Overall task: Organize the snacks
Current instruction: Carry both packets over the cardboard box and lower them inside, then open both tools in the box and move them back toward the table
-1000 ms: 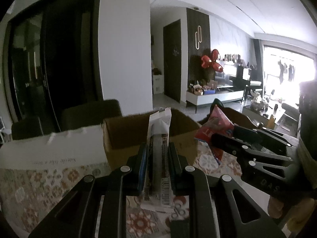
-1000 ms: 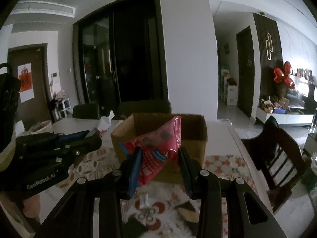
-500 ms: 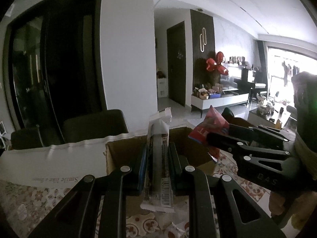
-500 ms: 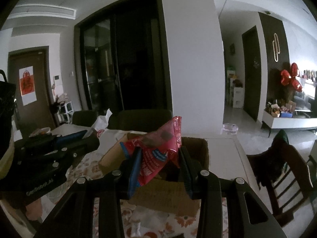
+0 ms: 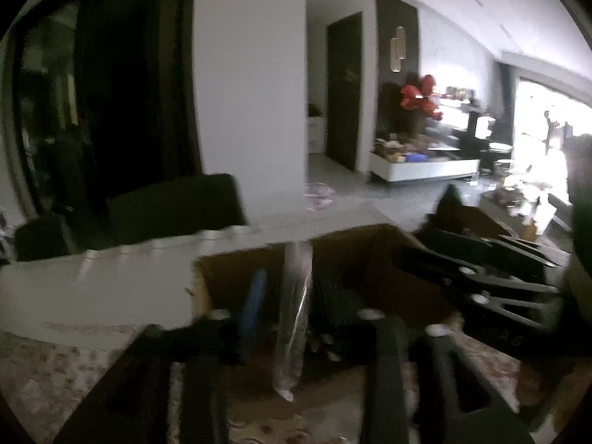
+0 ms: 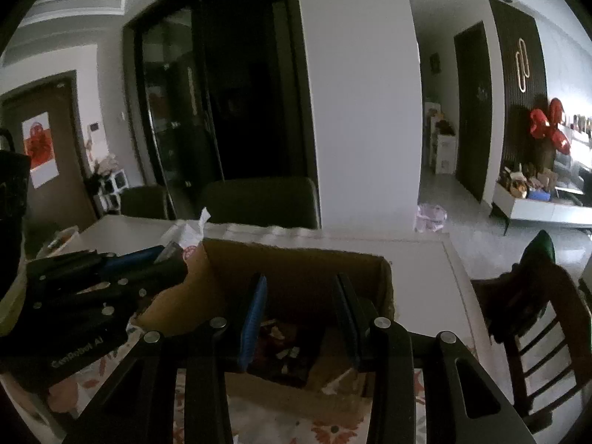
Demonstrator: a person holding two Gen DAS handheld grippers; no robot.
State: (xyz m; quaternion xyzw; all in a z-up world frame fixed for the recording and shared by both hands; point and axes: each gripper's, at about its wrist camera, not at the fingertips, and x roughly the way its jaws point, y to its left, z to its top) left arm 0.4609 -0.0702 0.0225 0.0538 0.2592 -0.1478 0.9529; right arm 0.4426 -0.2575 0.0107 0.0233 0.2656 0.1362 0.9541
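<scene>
The open cardboard box [image 6: 296, 270] stands on the patterned tablecloth [image 6: 333, 429], directly ahead of both grippers. The right gripper [image 6: 301, 318] is released, its jaws spread and empty over the box opening, with snack packets [image 6: 281, 344] lying on the box floor below and between them. The left gripper [image 5: 292, 314], blurred in its own view, has jaws spread apart; a white snack bar wrapper [image 5: 292, 318] stands upright between them, and contact with either finger cannot be determined.
</scene>
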